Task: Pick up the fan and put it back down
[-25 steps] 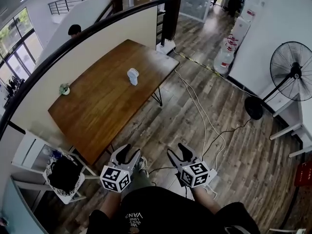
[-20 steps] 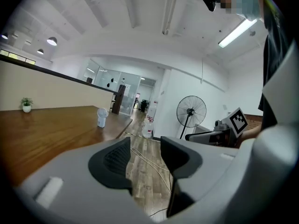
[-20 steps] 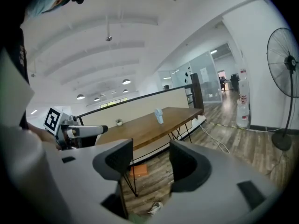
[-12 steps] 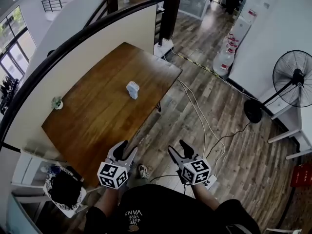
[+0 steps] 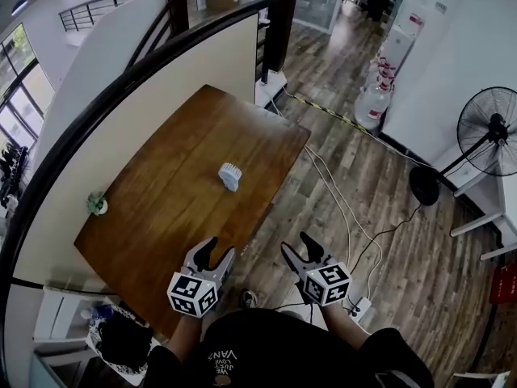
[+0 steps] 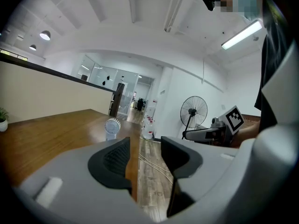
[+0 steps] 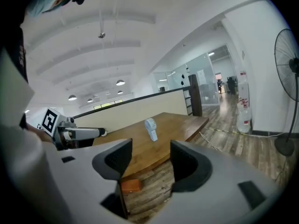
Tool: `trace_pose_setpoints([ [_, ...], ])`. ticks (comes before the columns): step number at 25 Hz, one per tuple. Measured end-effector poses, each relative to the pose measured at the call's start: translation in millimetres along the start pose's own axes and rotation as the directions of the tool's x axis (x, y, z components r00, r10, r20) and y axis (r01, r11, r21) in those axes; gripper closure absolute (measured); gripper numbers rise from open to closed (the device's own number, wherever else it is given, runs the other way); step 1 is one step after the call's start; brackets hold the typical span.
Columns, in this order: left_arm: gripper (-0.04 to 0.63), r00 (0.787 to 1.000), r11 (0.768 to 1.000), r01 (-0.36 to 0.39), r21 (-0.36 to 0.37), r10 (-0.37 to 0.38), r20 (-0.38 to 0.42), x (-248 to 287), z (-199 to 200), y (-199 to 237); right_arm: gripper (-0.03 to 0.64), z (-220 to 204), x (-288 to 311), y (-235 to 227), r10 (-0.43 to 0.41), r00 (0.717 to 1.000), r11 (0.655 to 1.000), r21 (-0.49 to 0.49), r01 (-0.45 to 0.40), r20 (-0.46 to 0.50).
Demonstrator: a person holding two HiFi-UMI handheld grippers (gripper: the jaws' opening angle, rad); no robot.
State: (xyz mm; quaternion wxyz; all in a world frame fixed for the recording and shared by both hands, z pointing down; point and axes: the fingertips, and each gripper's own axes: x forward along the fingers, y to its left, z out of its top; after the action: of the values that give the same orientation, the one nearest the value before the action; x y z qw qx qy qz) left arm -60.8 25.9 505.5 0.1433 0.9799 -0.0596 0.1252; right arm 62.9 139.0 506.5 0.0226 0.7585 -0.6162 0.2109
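A small white fan (image 5: pixel 230 175) stands upright near the middle of a brown wooden table (image 5: pixel 161 208). It also shows in the left gripper view as the white fan (image 6: pixel 112 127) and in the right gripper view as the white fan (image 7: pixel 150 128), well ahead of both. My left gripper (image 5: pixel 220 247) hovers at the table's near edge; its jaws are opening, with nothing between them (image 6: pixel 145 142). My right gripper (image 5: pixel 297 243) is over the floor beside the table, open and empty (image 7: pixel 150 146).
A tall black floor fan (image 5: pixel 489 132) stands at the right by a white wall. Cables (image 5: pixel 339 208) run across the wood floor to a power strip (image 5: pixel 359 307). A small potted plant (image 5: pixel 97 205) sits at the table's left edge. Water bottles (image 5: pixel 373 99) stand beyond.
The table and small fan have come nearer in the head view as both grippers advanced toward them. The left gripper now reaches the table's near edge.
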Motion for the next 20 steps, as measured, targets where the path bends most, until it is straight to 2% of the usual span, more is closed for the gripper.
trace_pose_setpoints([
  [7, 0.403, 1.0, 0.999, -0.028, -0.028, 0.028, 0.003, 8.2, 1.2, 37.1, 0.394, 13.5, 37.4, -1.4, 0.008, 1.0, 1.0, -0.026, -0.008, -0.006],
  [11, 0.403, 0.997, 0.996, -0.072, -0.053, 0.073, 0.012, 9.9, -0.9, 53.9, 0.393, 19.3, 63.7, -8.7, 0.034, 0.999, 0.998, -0.056, -0.036, -0.029],
  [20, 0.403, 0.973, 0.967, -0.225, -0.12, 0.23, 0.032, 31.1, 6.7, 82.4, 0.388, 38.9, 135.6, -23.1, 0.183, 0.977, 0.973, -0.12, -0.196, -0.108],
])
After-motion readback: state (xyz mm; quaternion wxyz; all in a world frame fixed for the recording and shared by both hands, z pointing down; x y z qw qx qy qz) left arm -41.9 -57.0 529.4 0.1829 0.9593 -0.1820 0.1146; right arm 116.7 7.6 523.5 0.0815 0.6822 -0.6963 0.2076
